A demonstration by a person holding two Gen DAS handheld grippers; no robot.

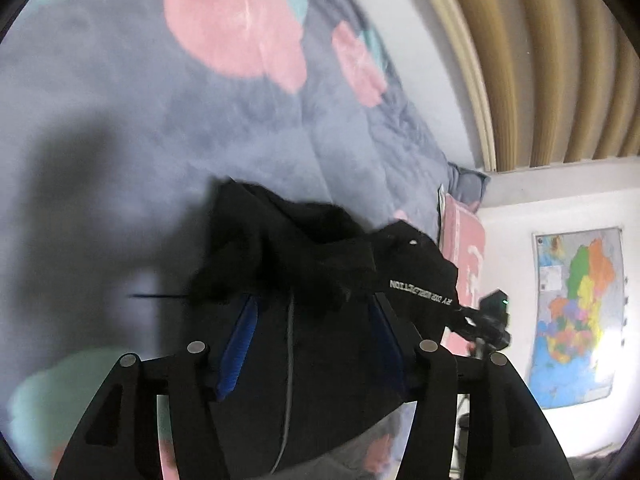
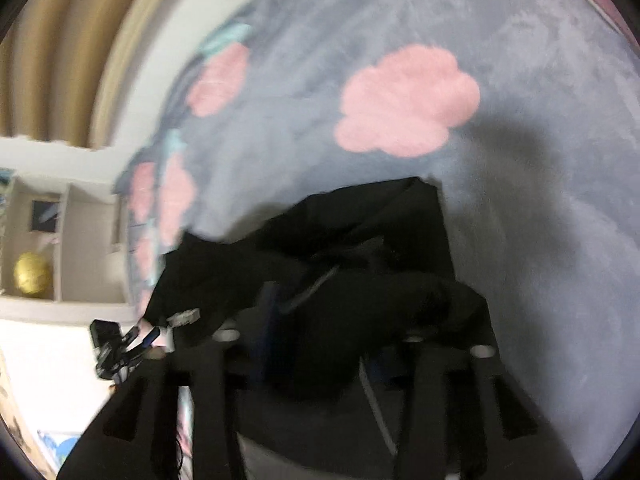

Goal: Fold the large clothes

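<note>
A black garment [image 1: 320, 240] with white lettering lies bunched on a grey-blue blanket with pink flowers [image 1: 120, 120]. My left gripper [image 1: 308, 300] stands over its near part with the blue pads [image 1: 240, 344] apart. Cloth with a grey zip line lies between them and covers the tips. In the right wrist view the same garment [image 2: 360, 232] is heaped over my right gripper [image 2: 328, 320], whose jaws also stand apart in a blurred picture. One blue pad [image 2: 272, 320] shows; the other is hidden by cloth. Each gripper appears in the other's view, at the garment's far side [image 1: 488, 320] [image 2: 116, 348].
The blanket [image 2: 520, 240] spreads wide beyond the garment. A pink pillow [image 1: 464, 248] lies at the bed's end. Tan curtains [image 1: 540, 60] and a coloured wall map [image 1: 576, 320] are behind. A white shelf with a gold ball [image 2: 32, 276] stands beside the bed.
</note>
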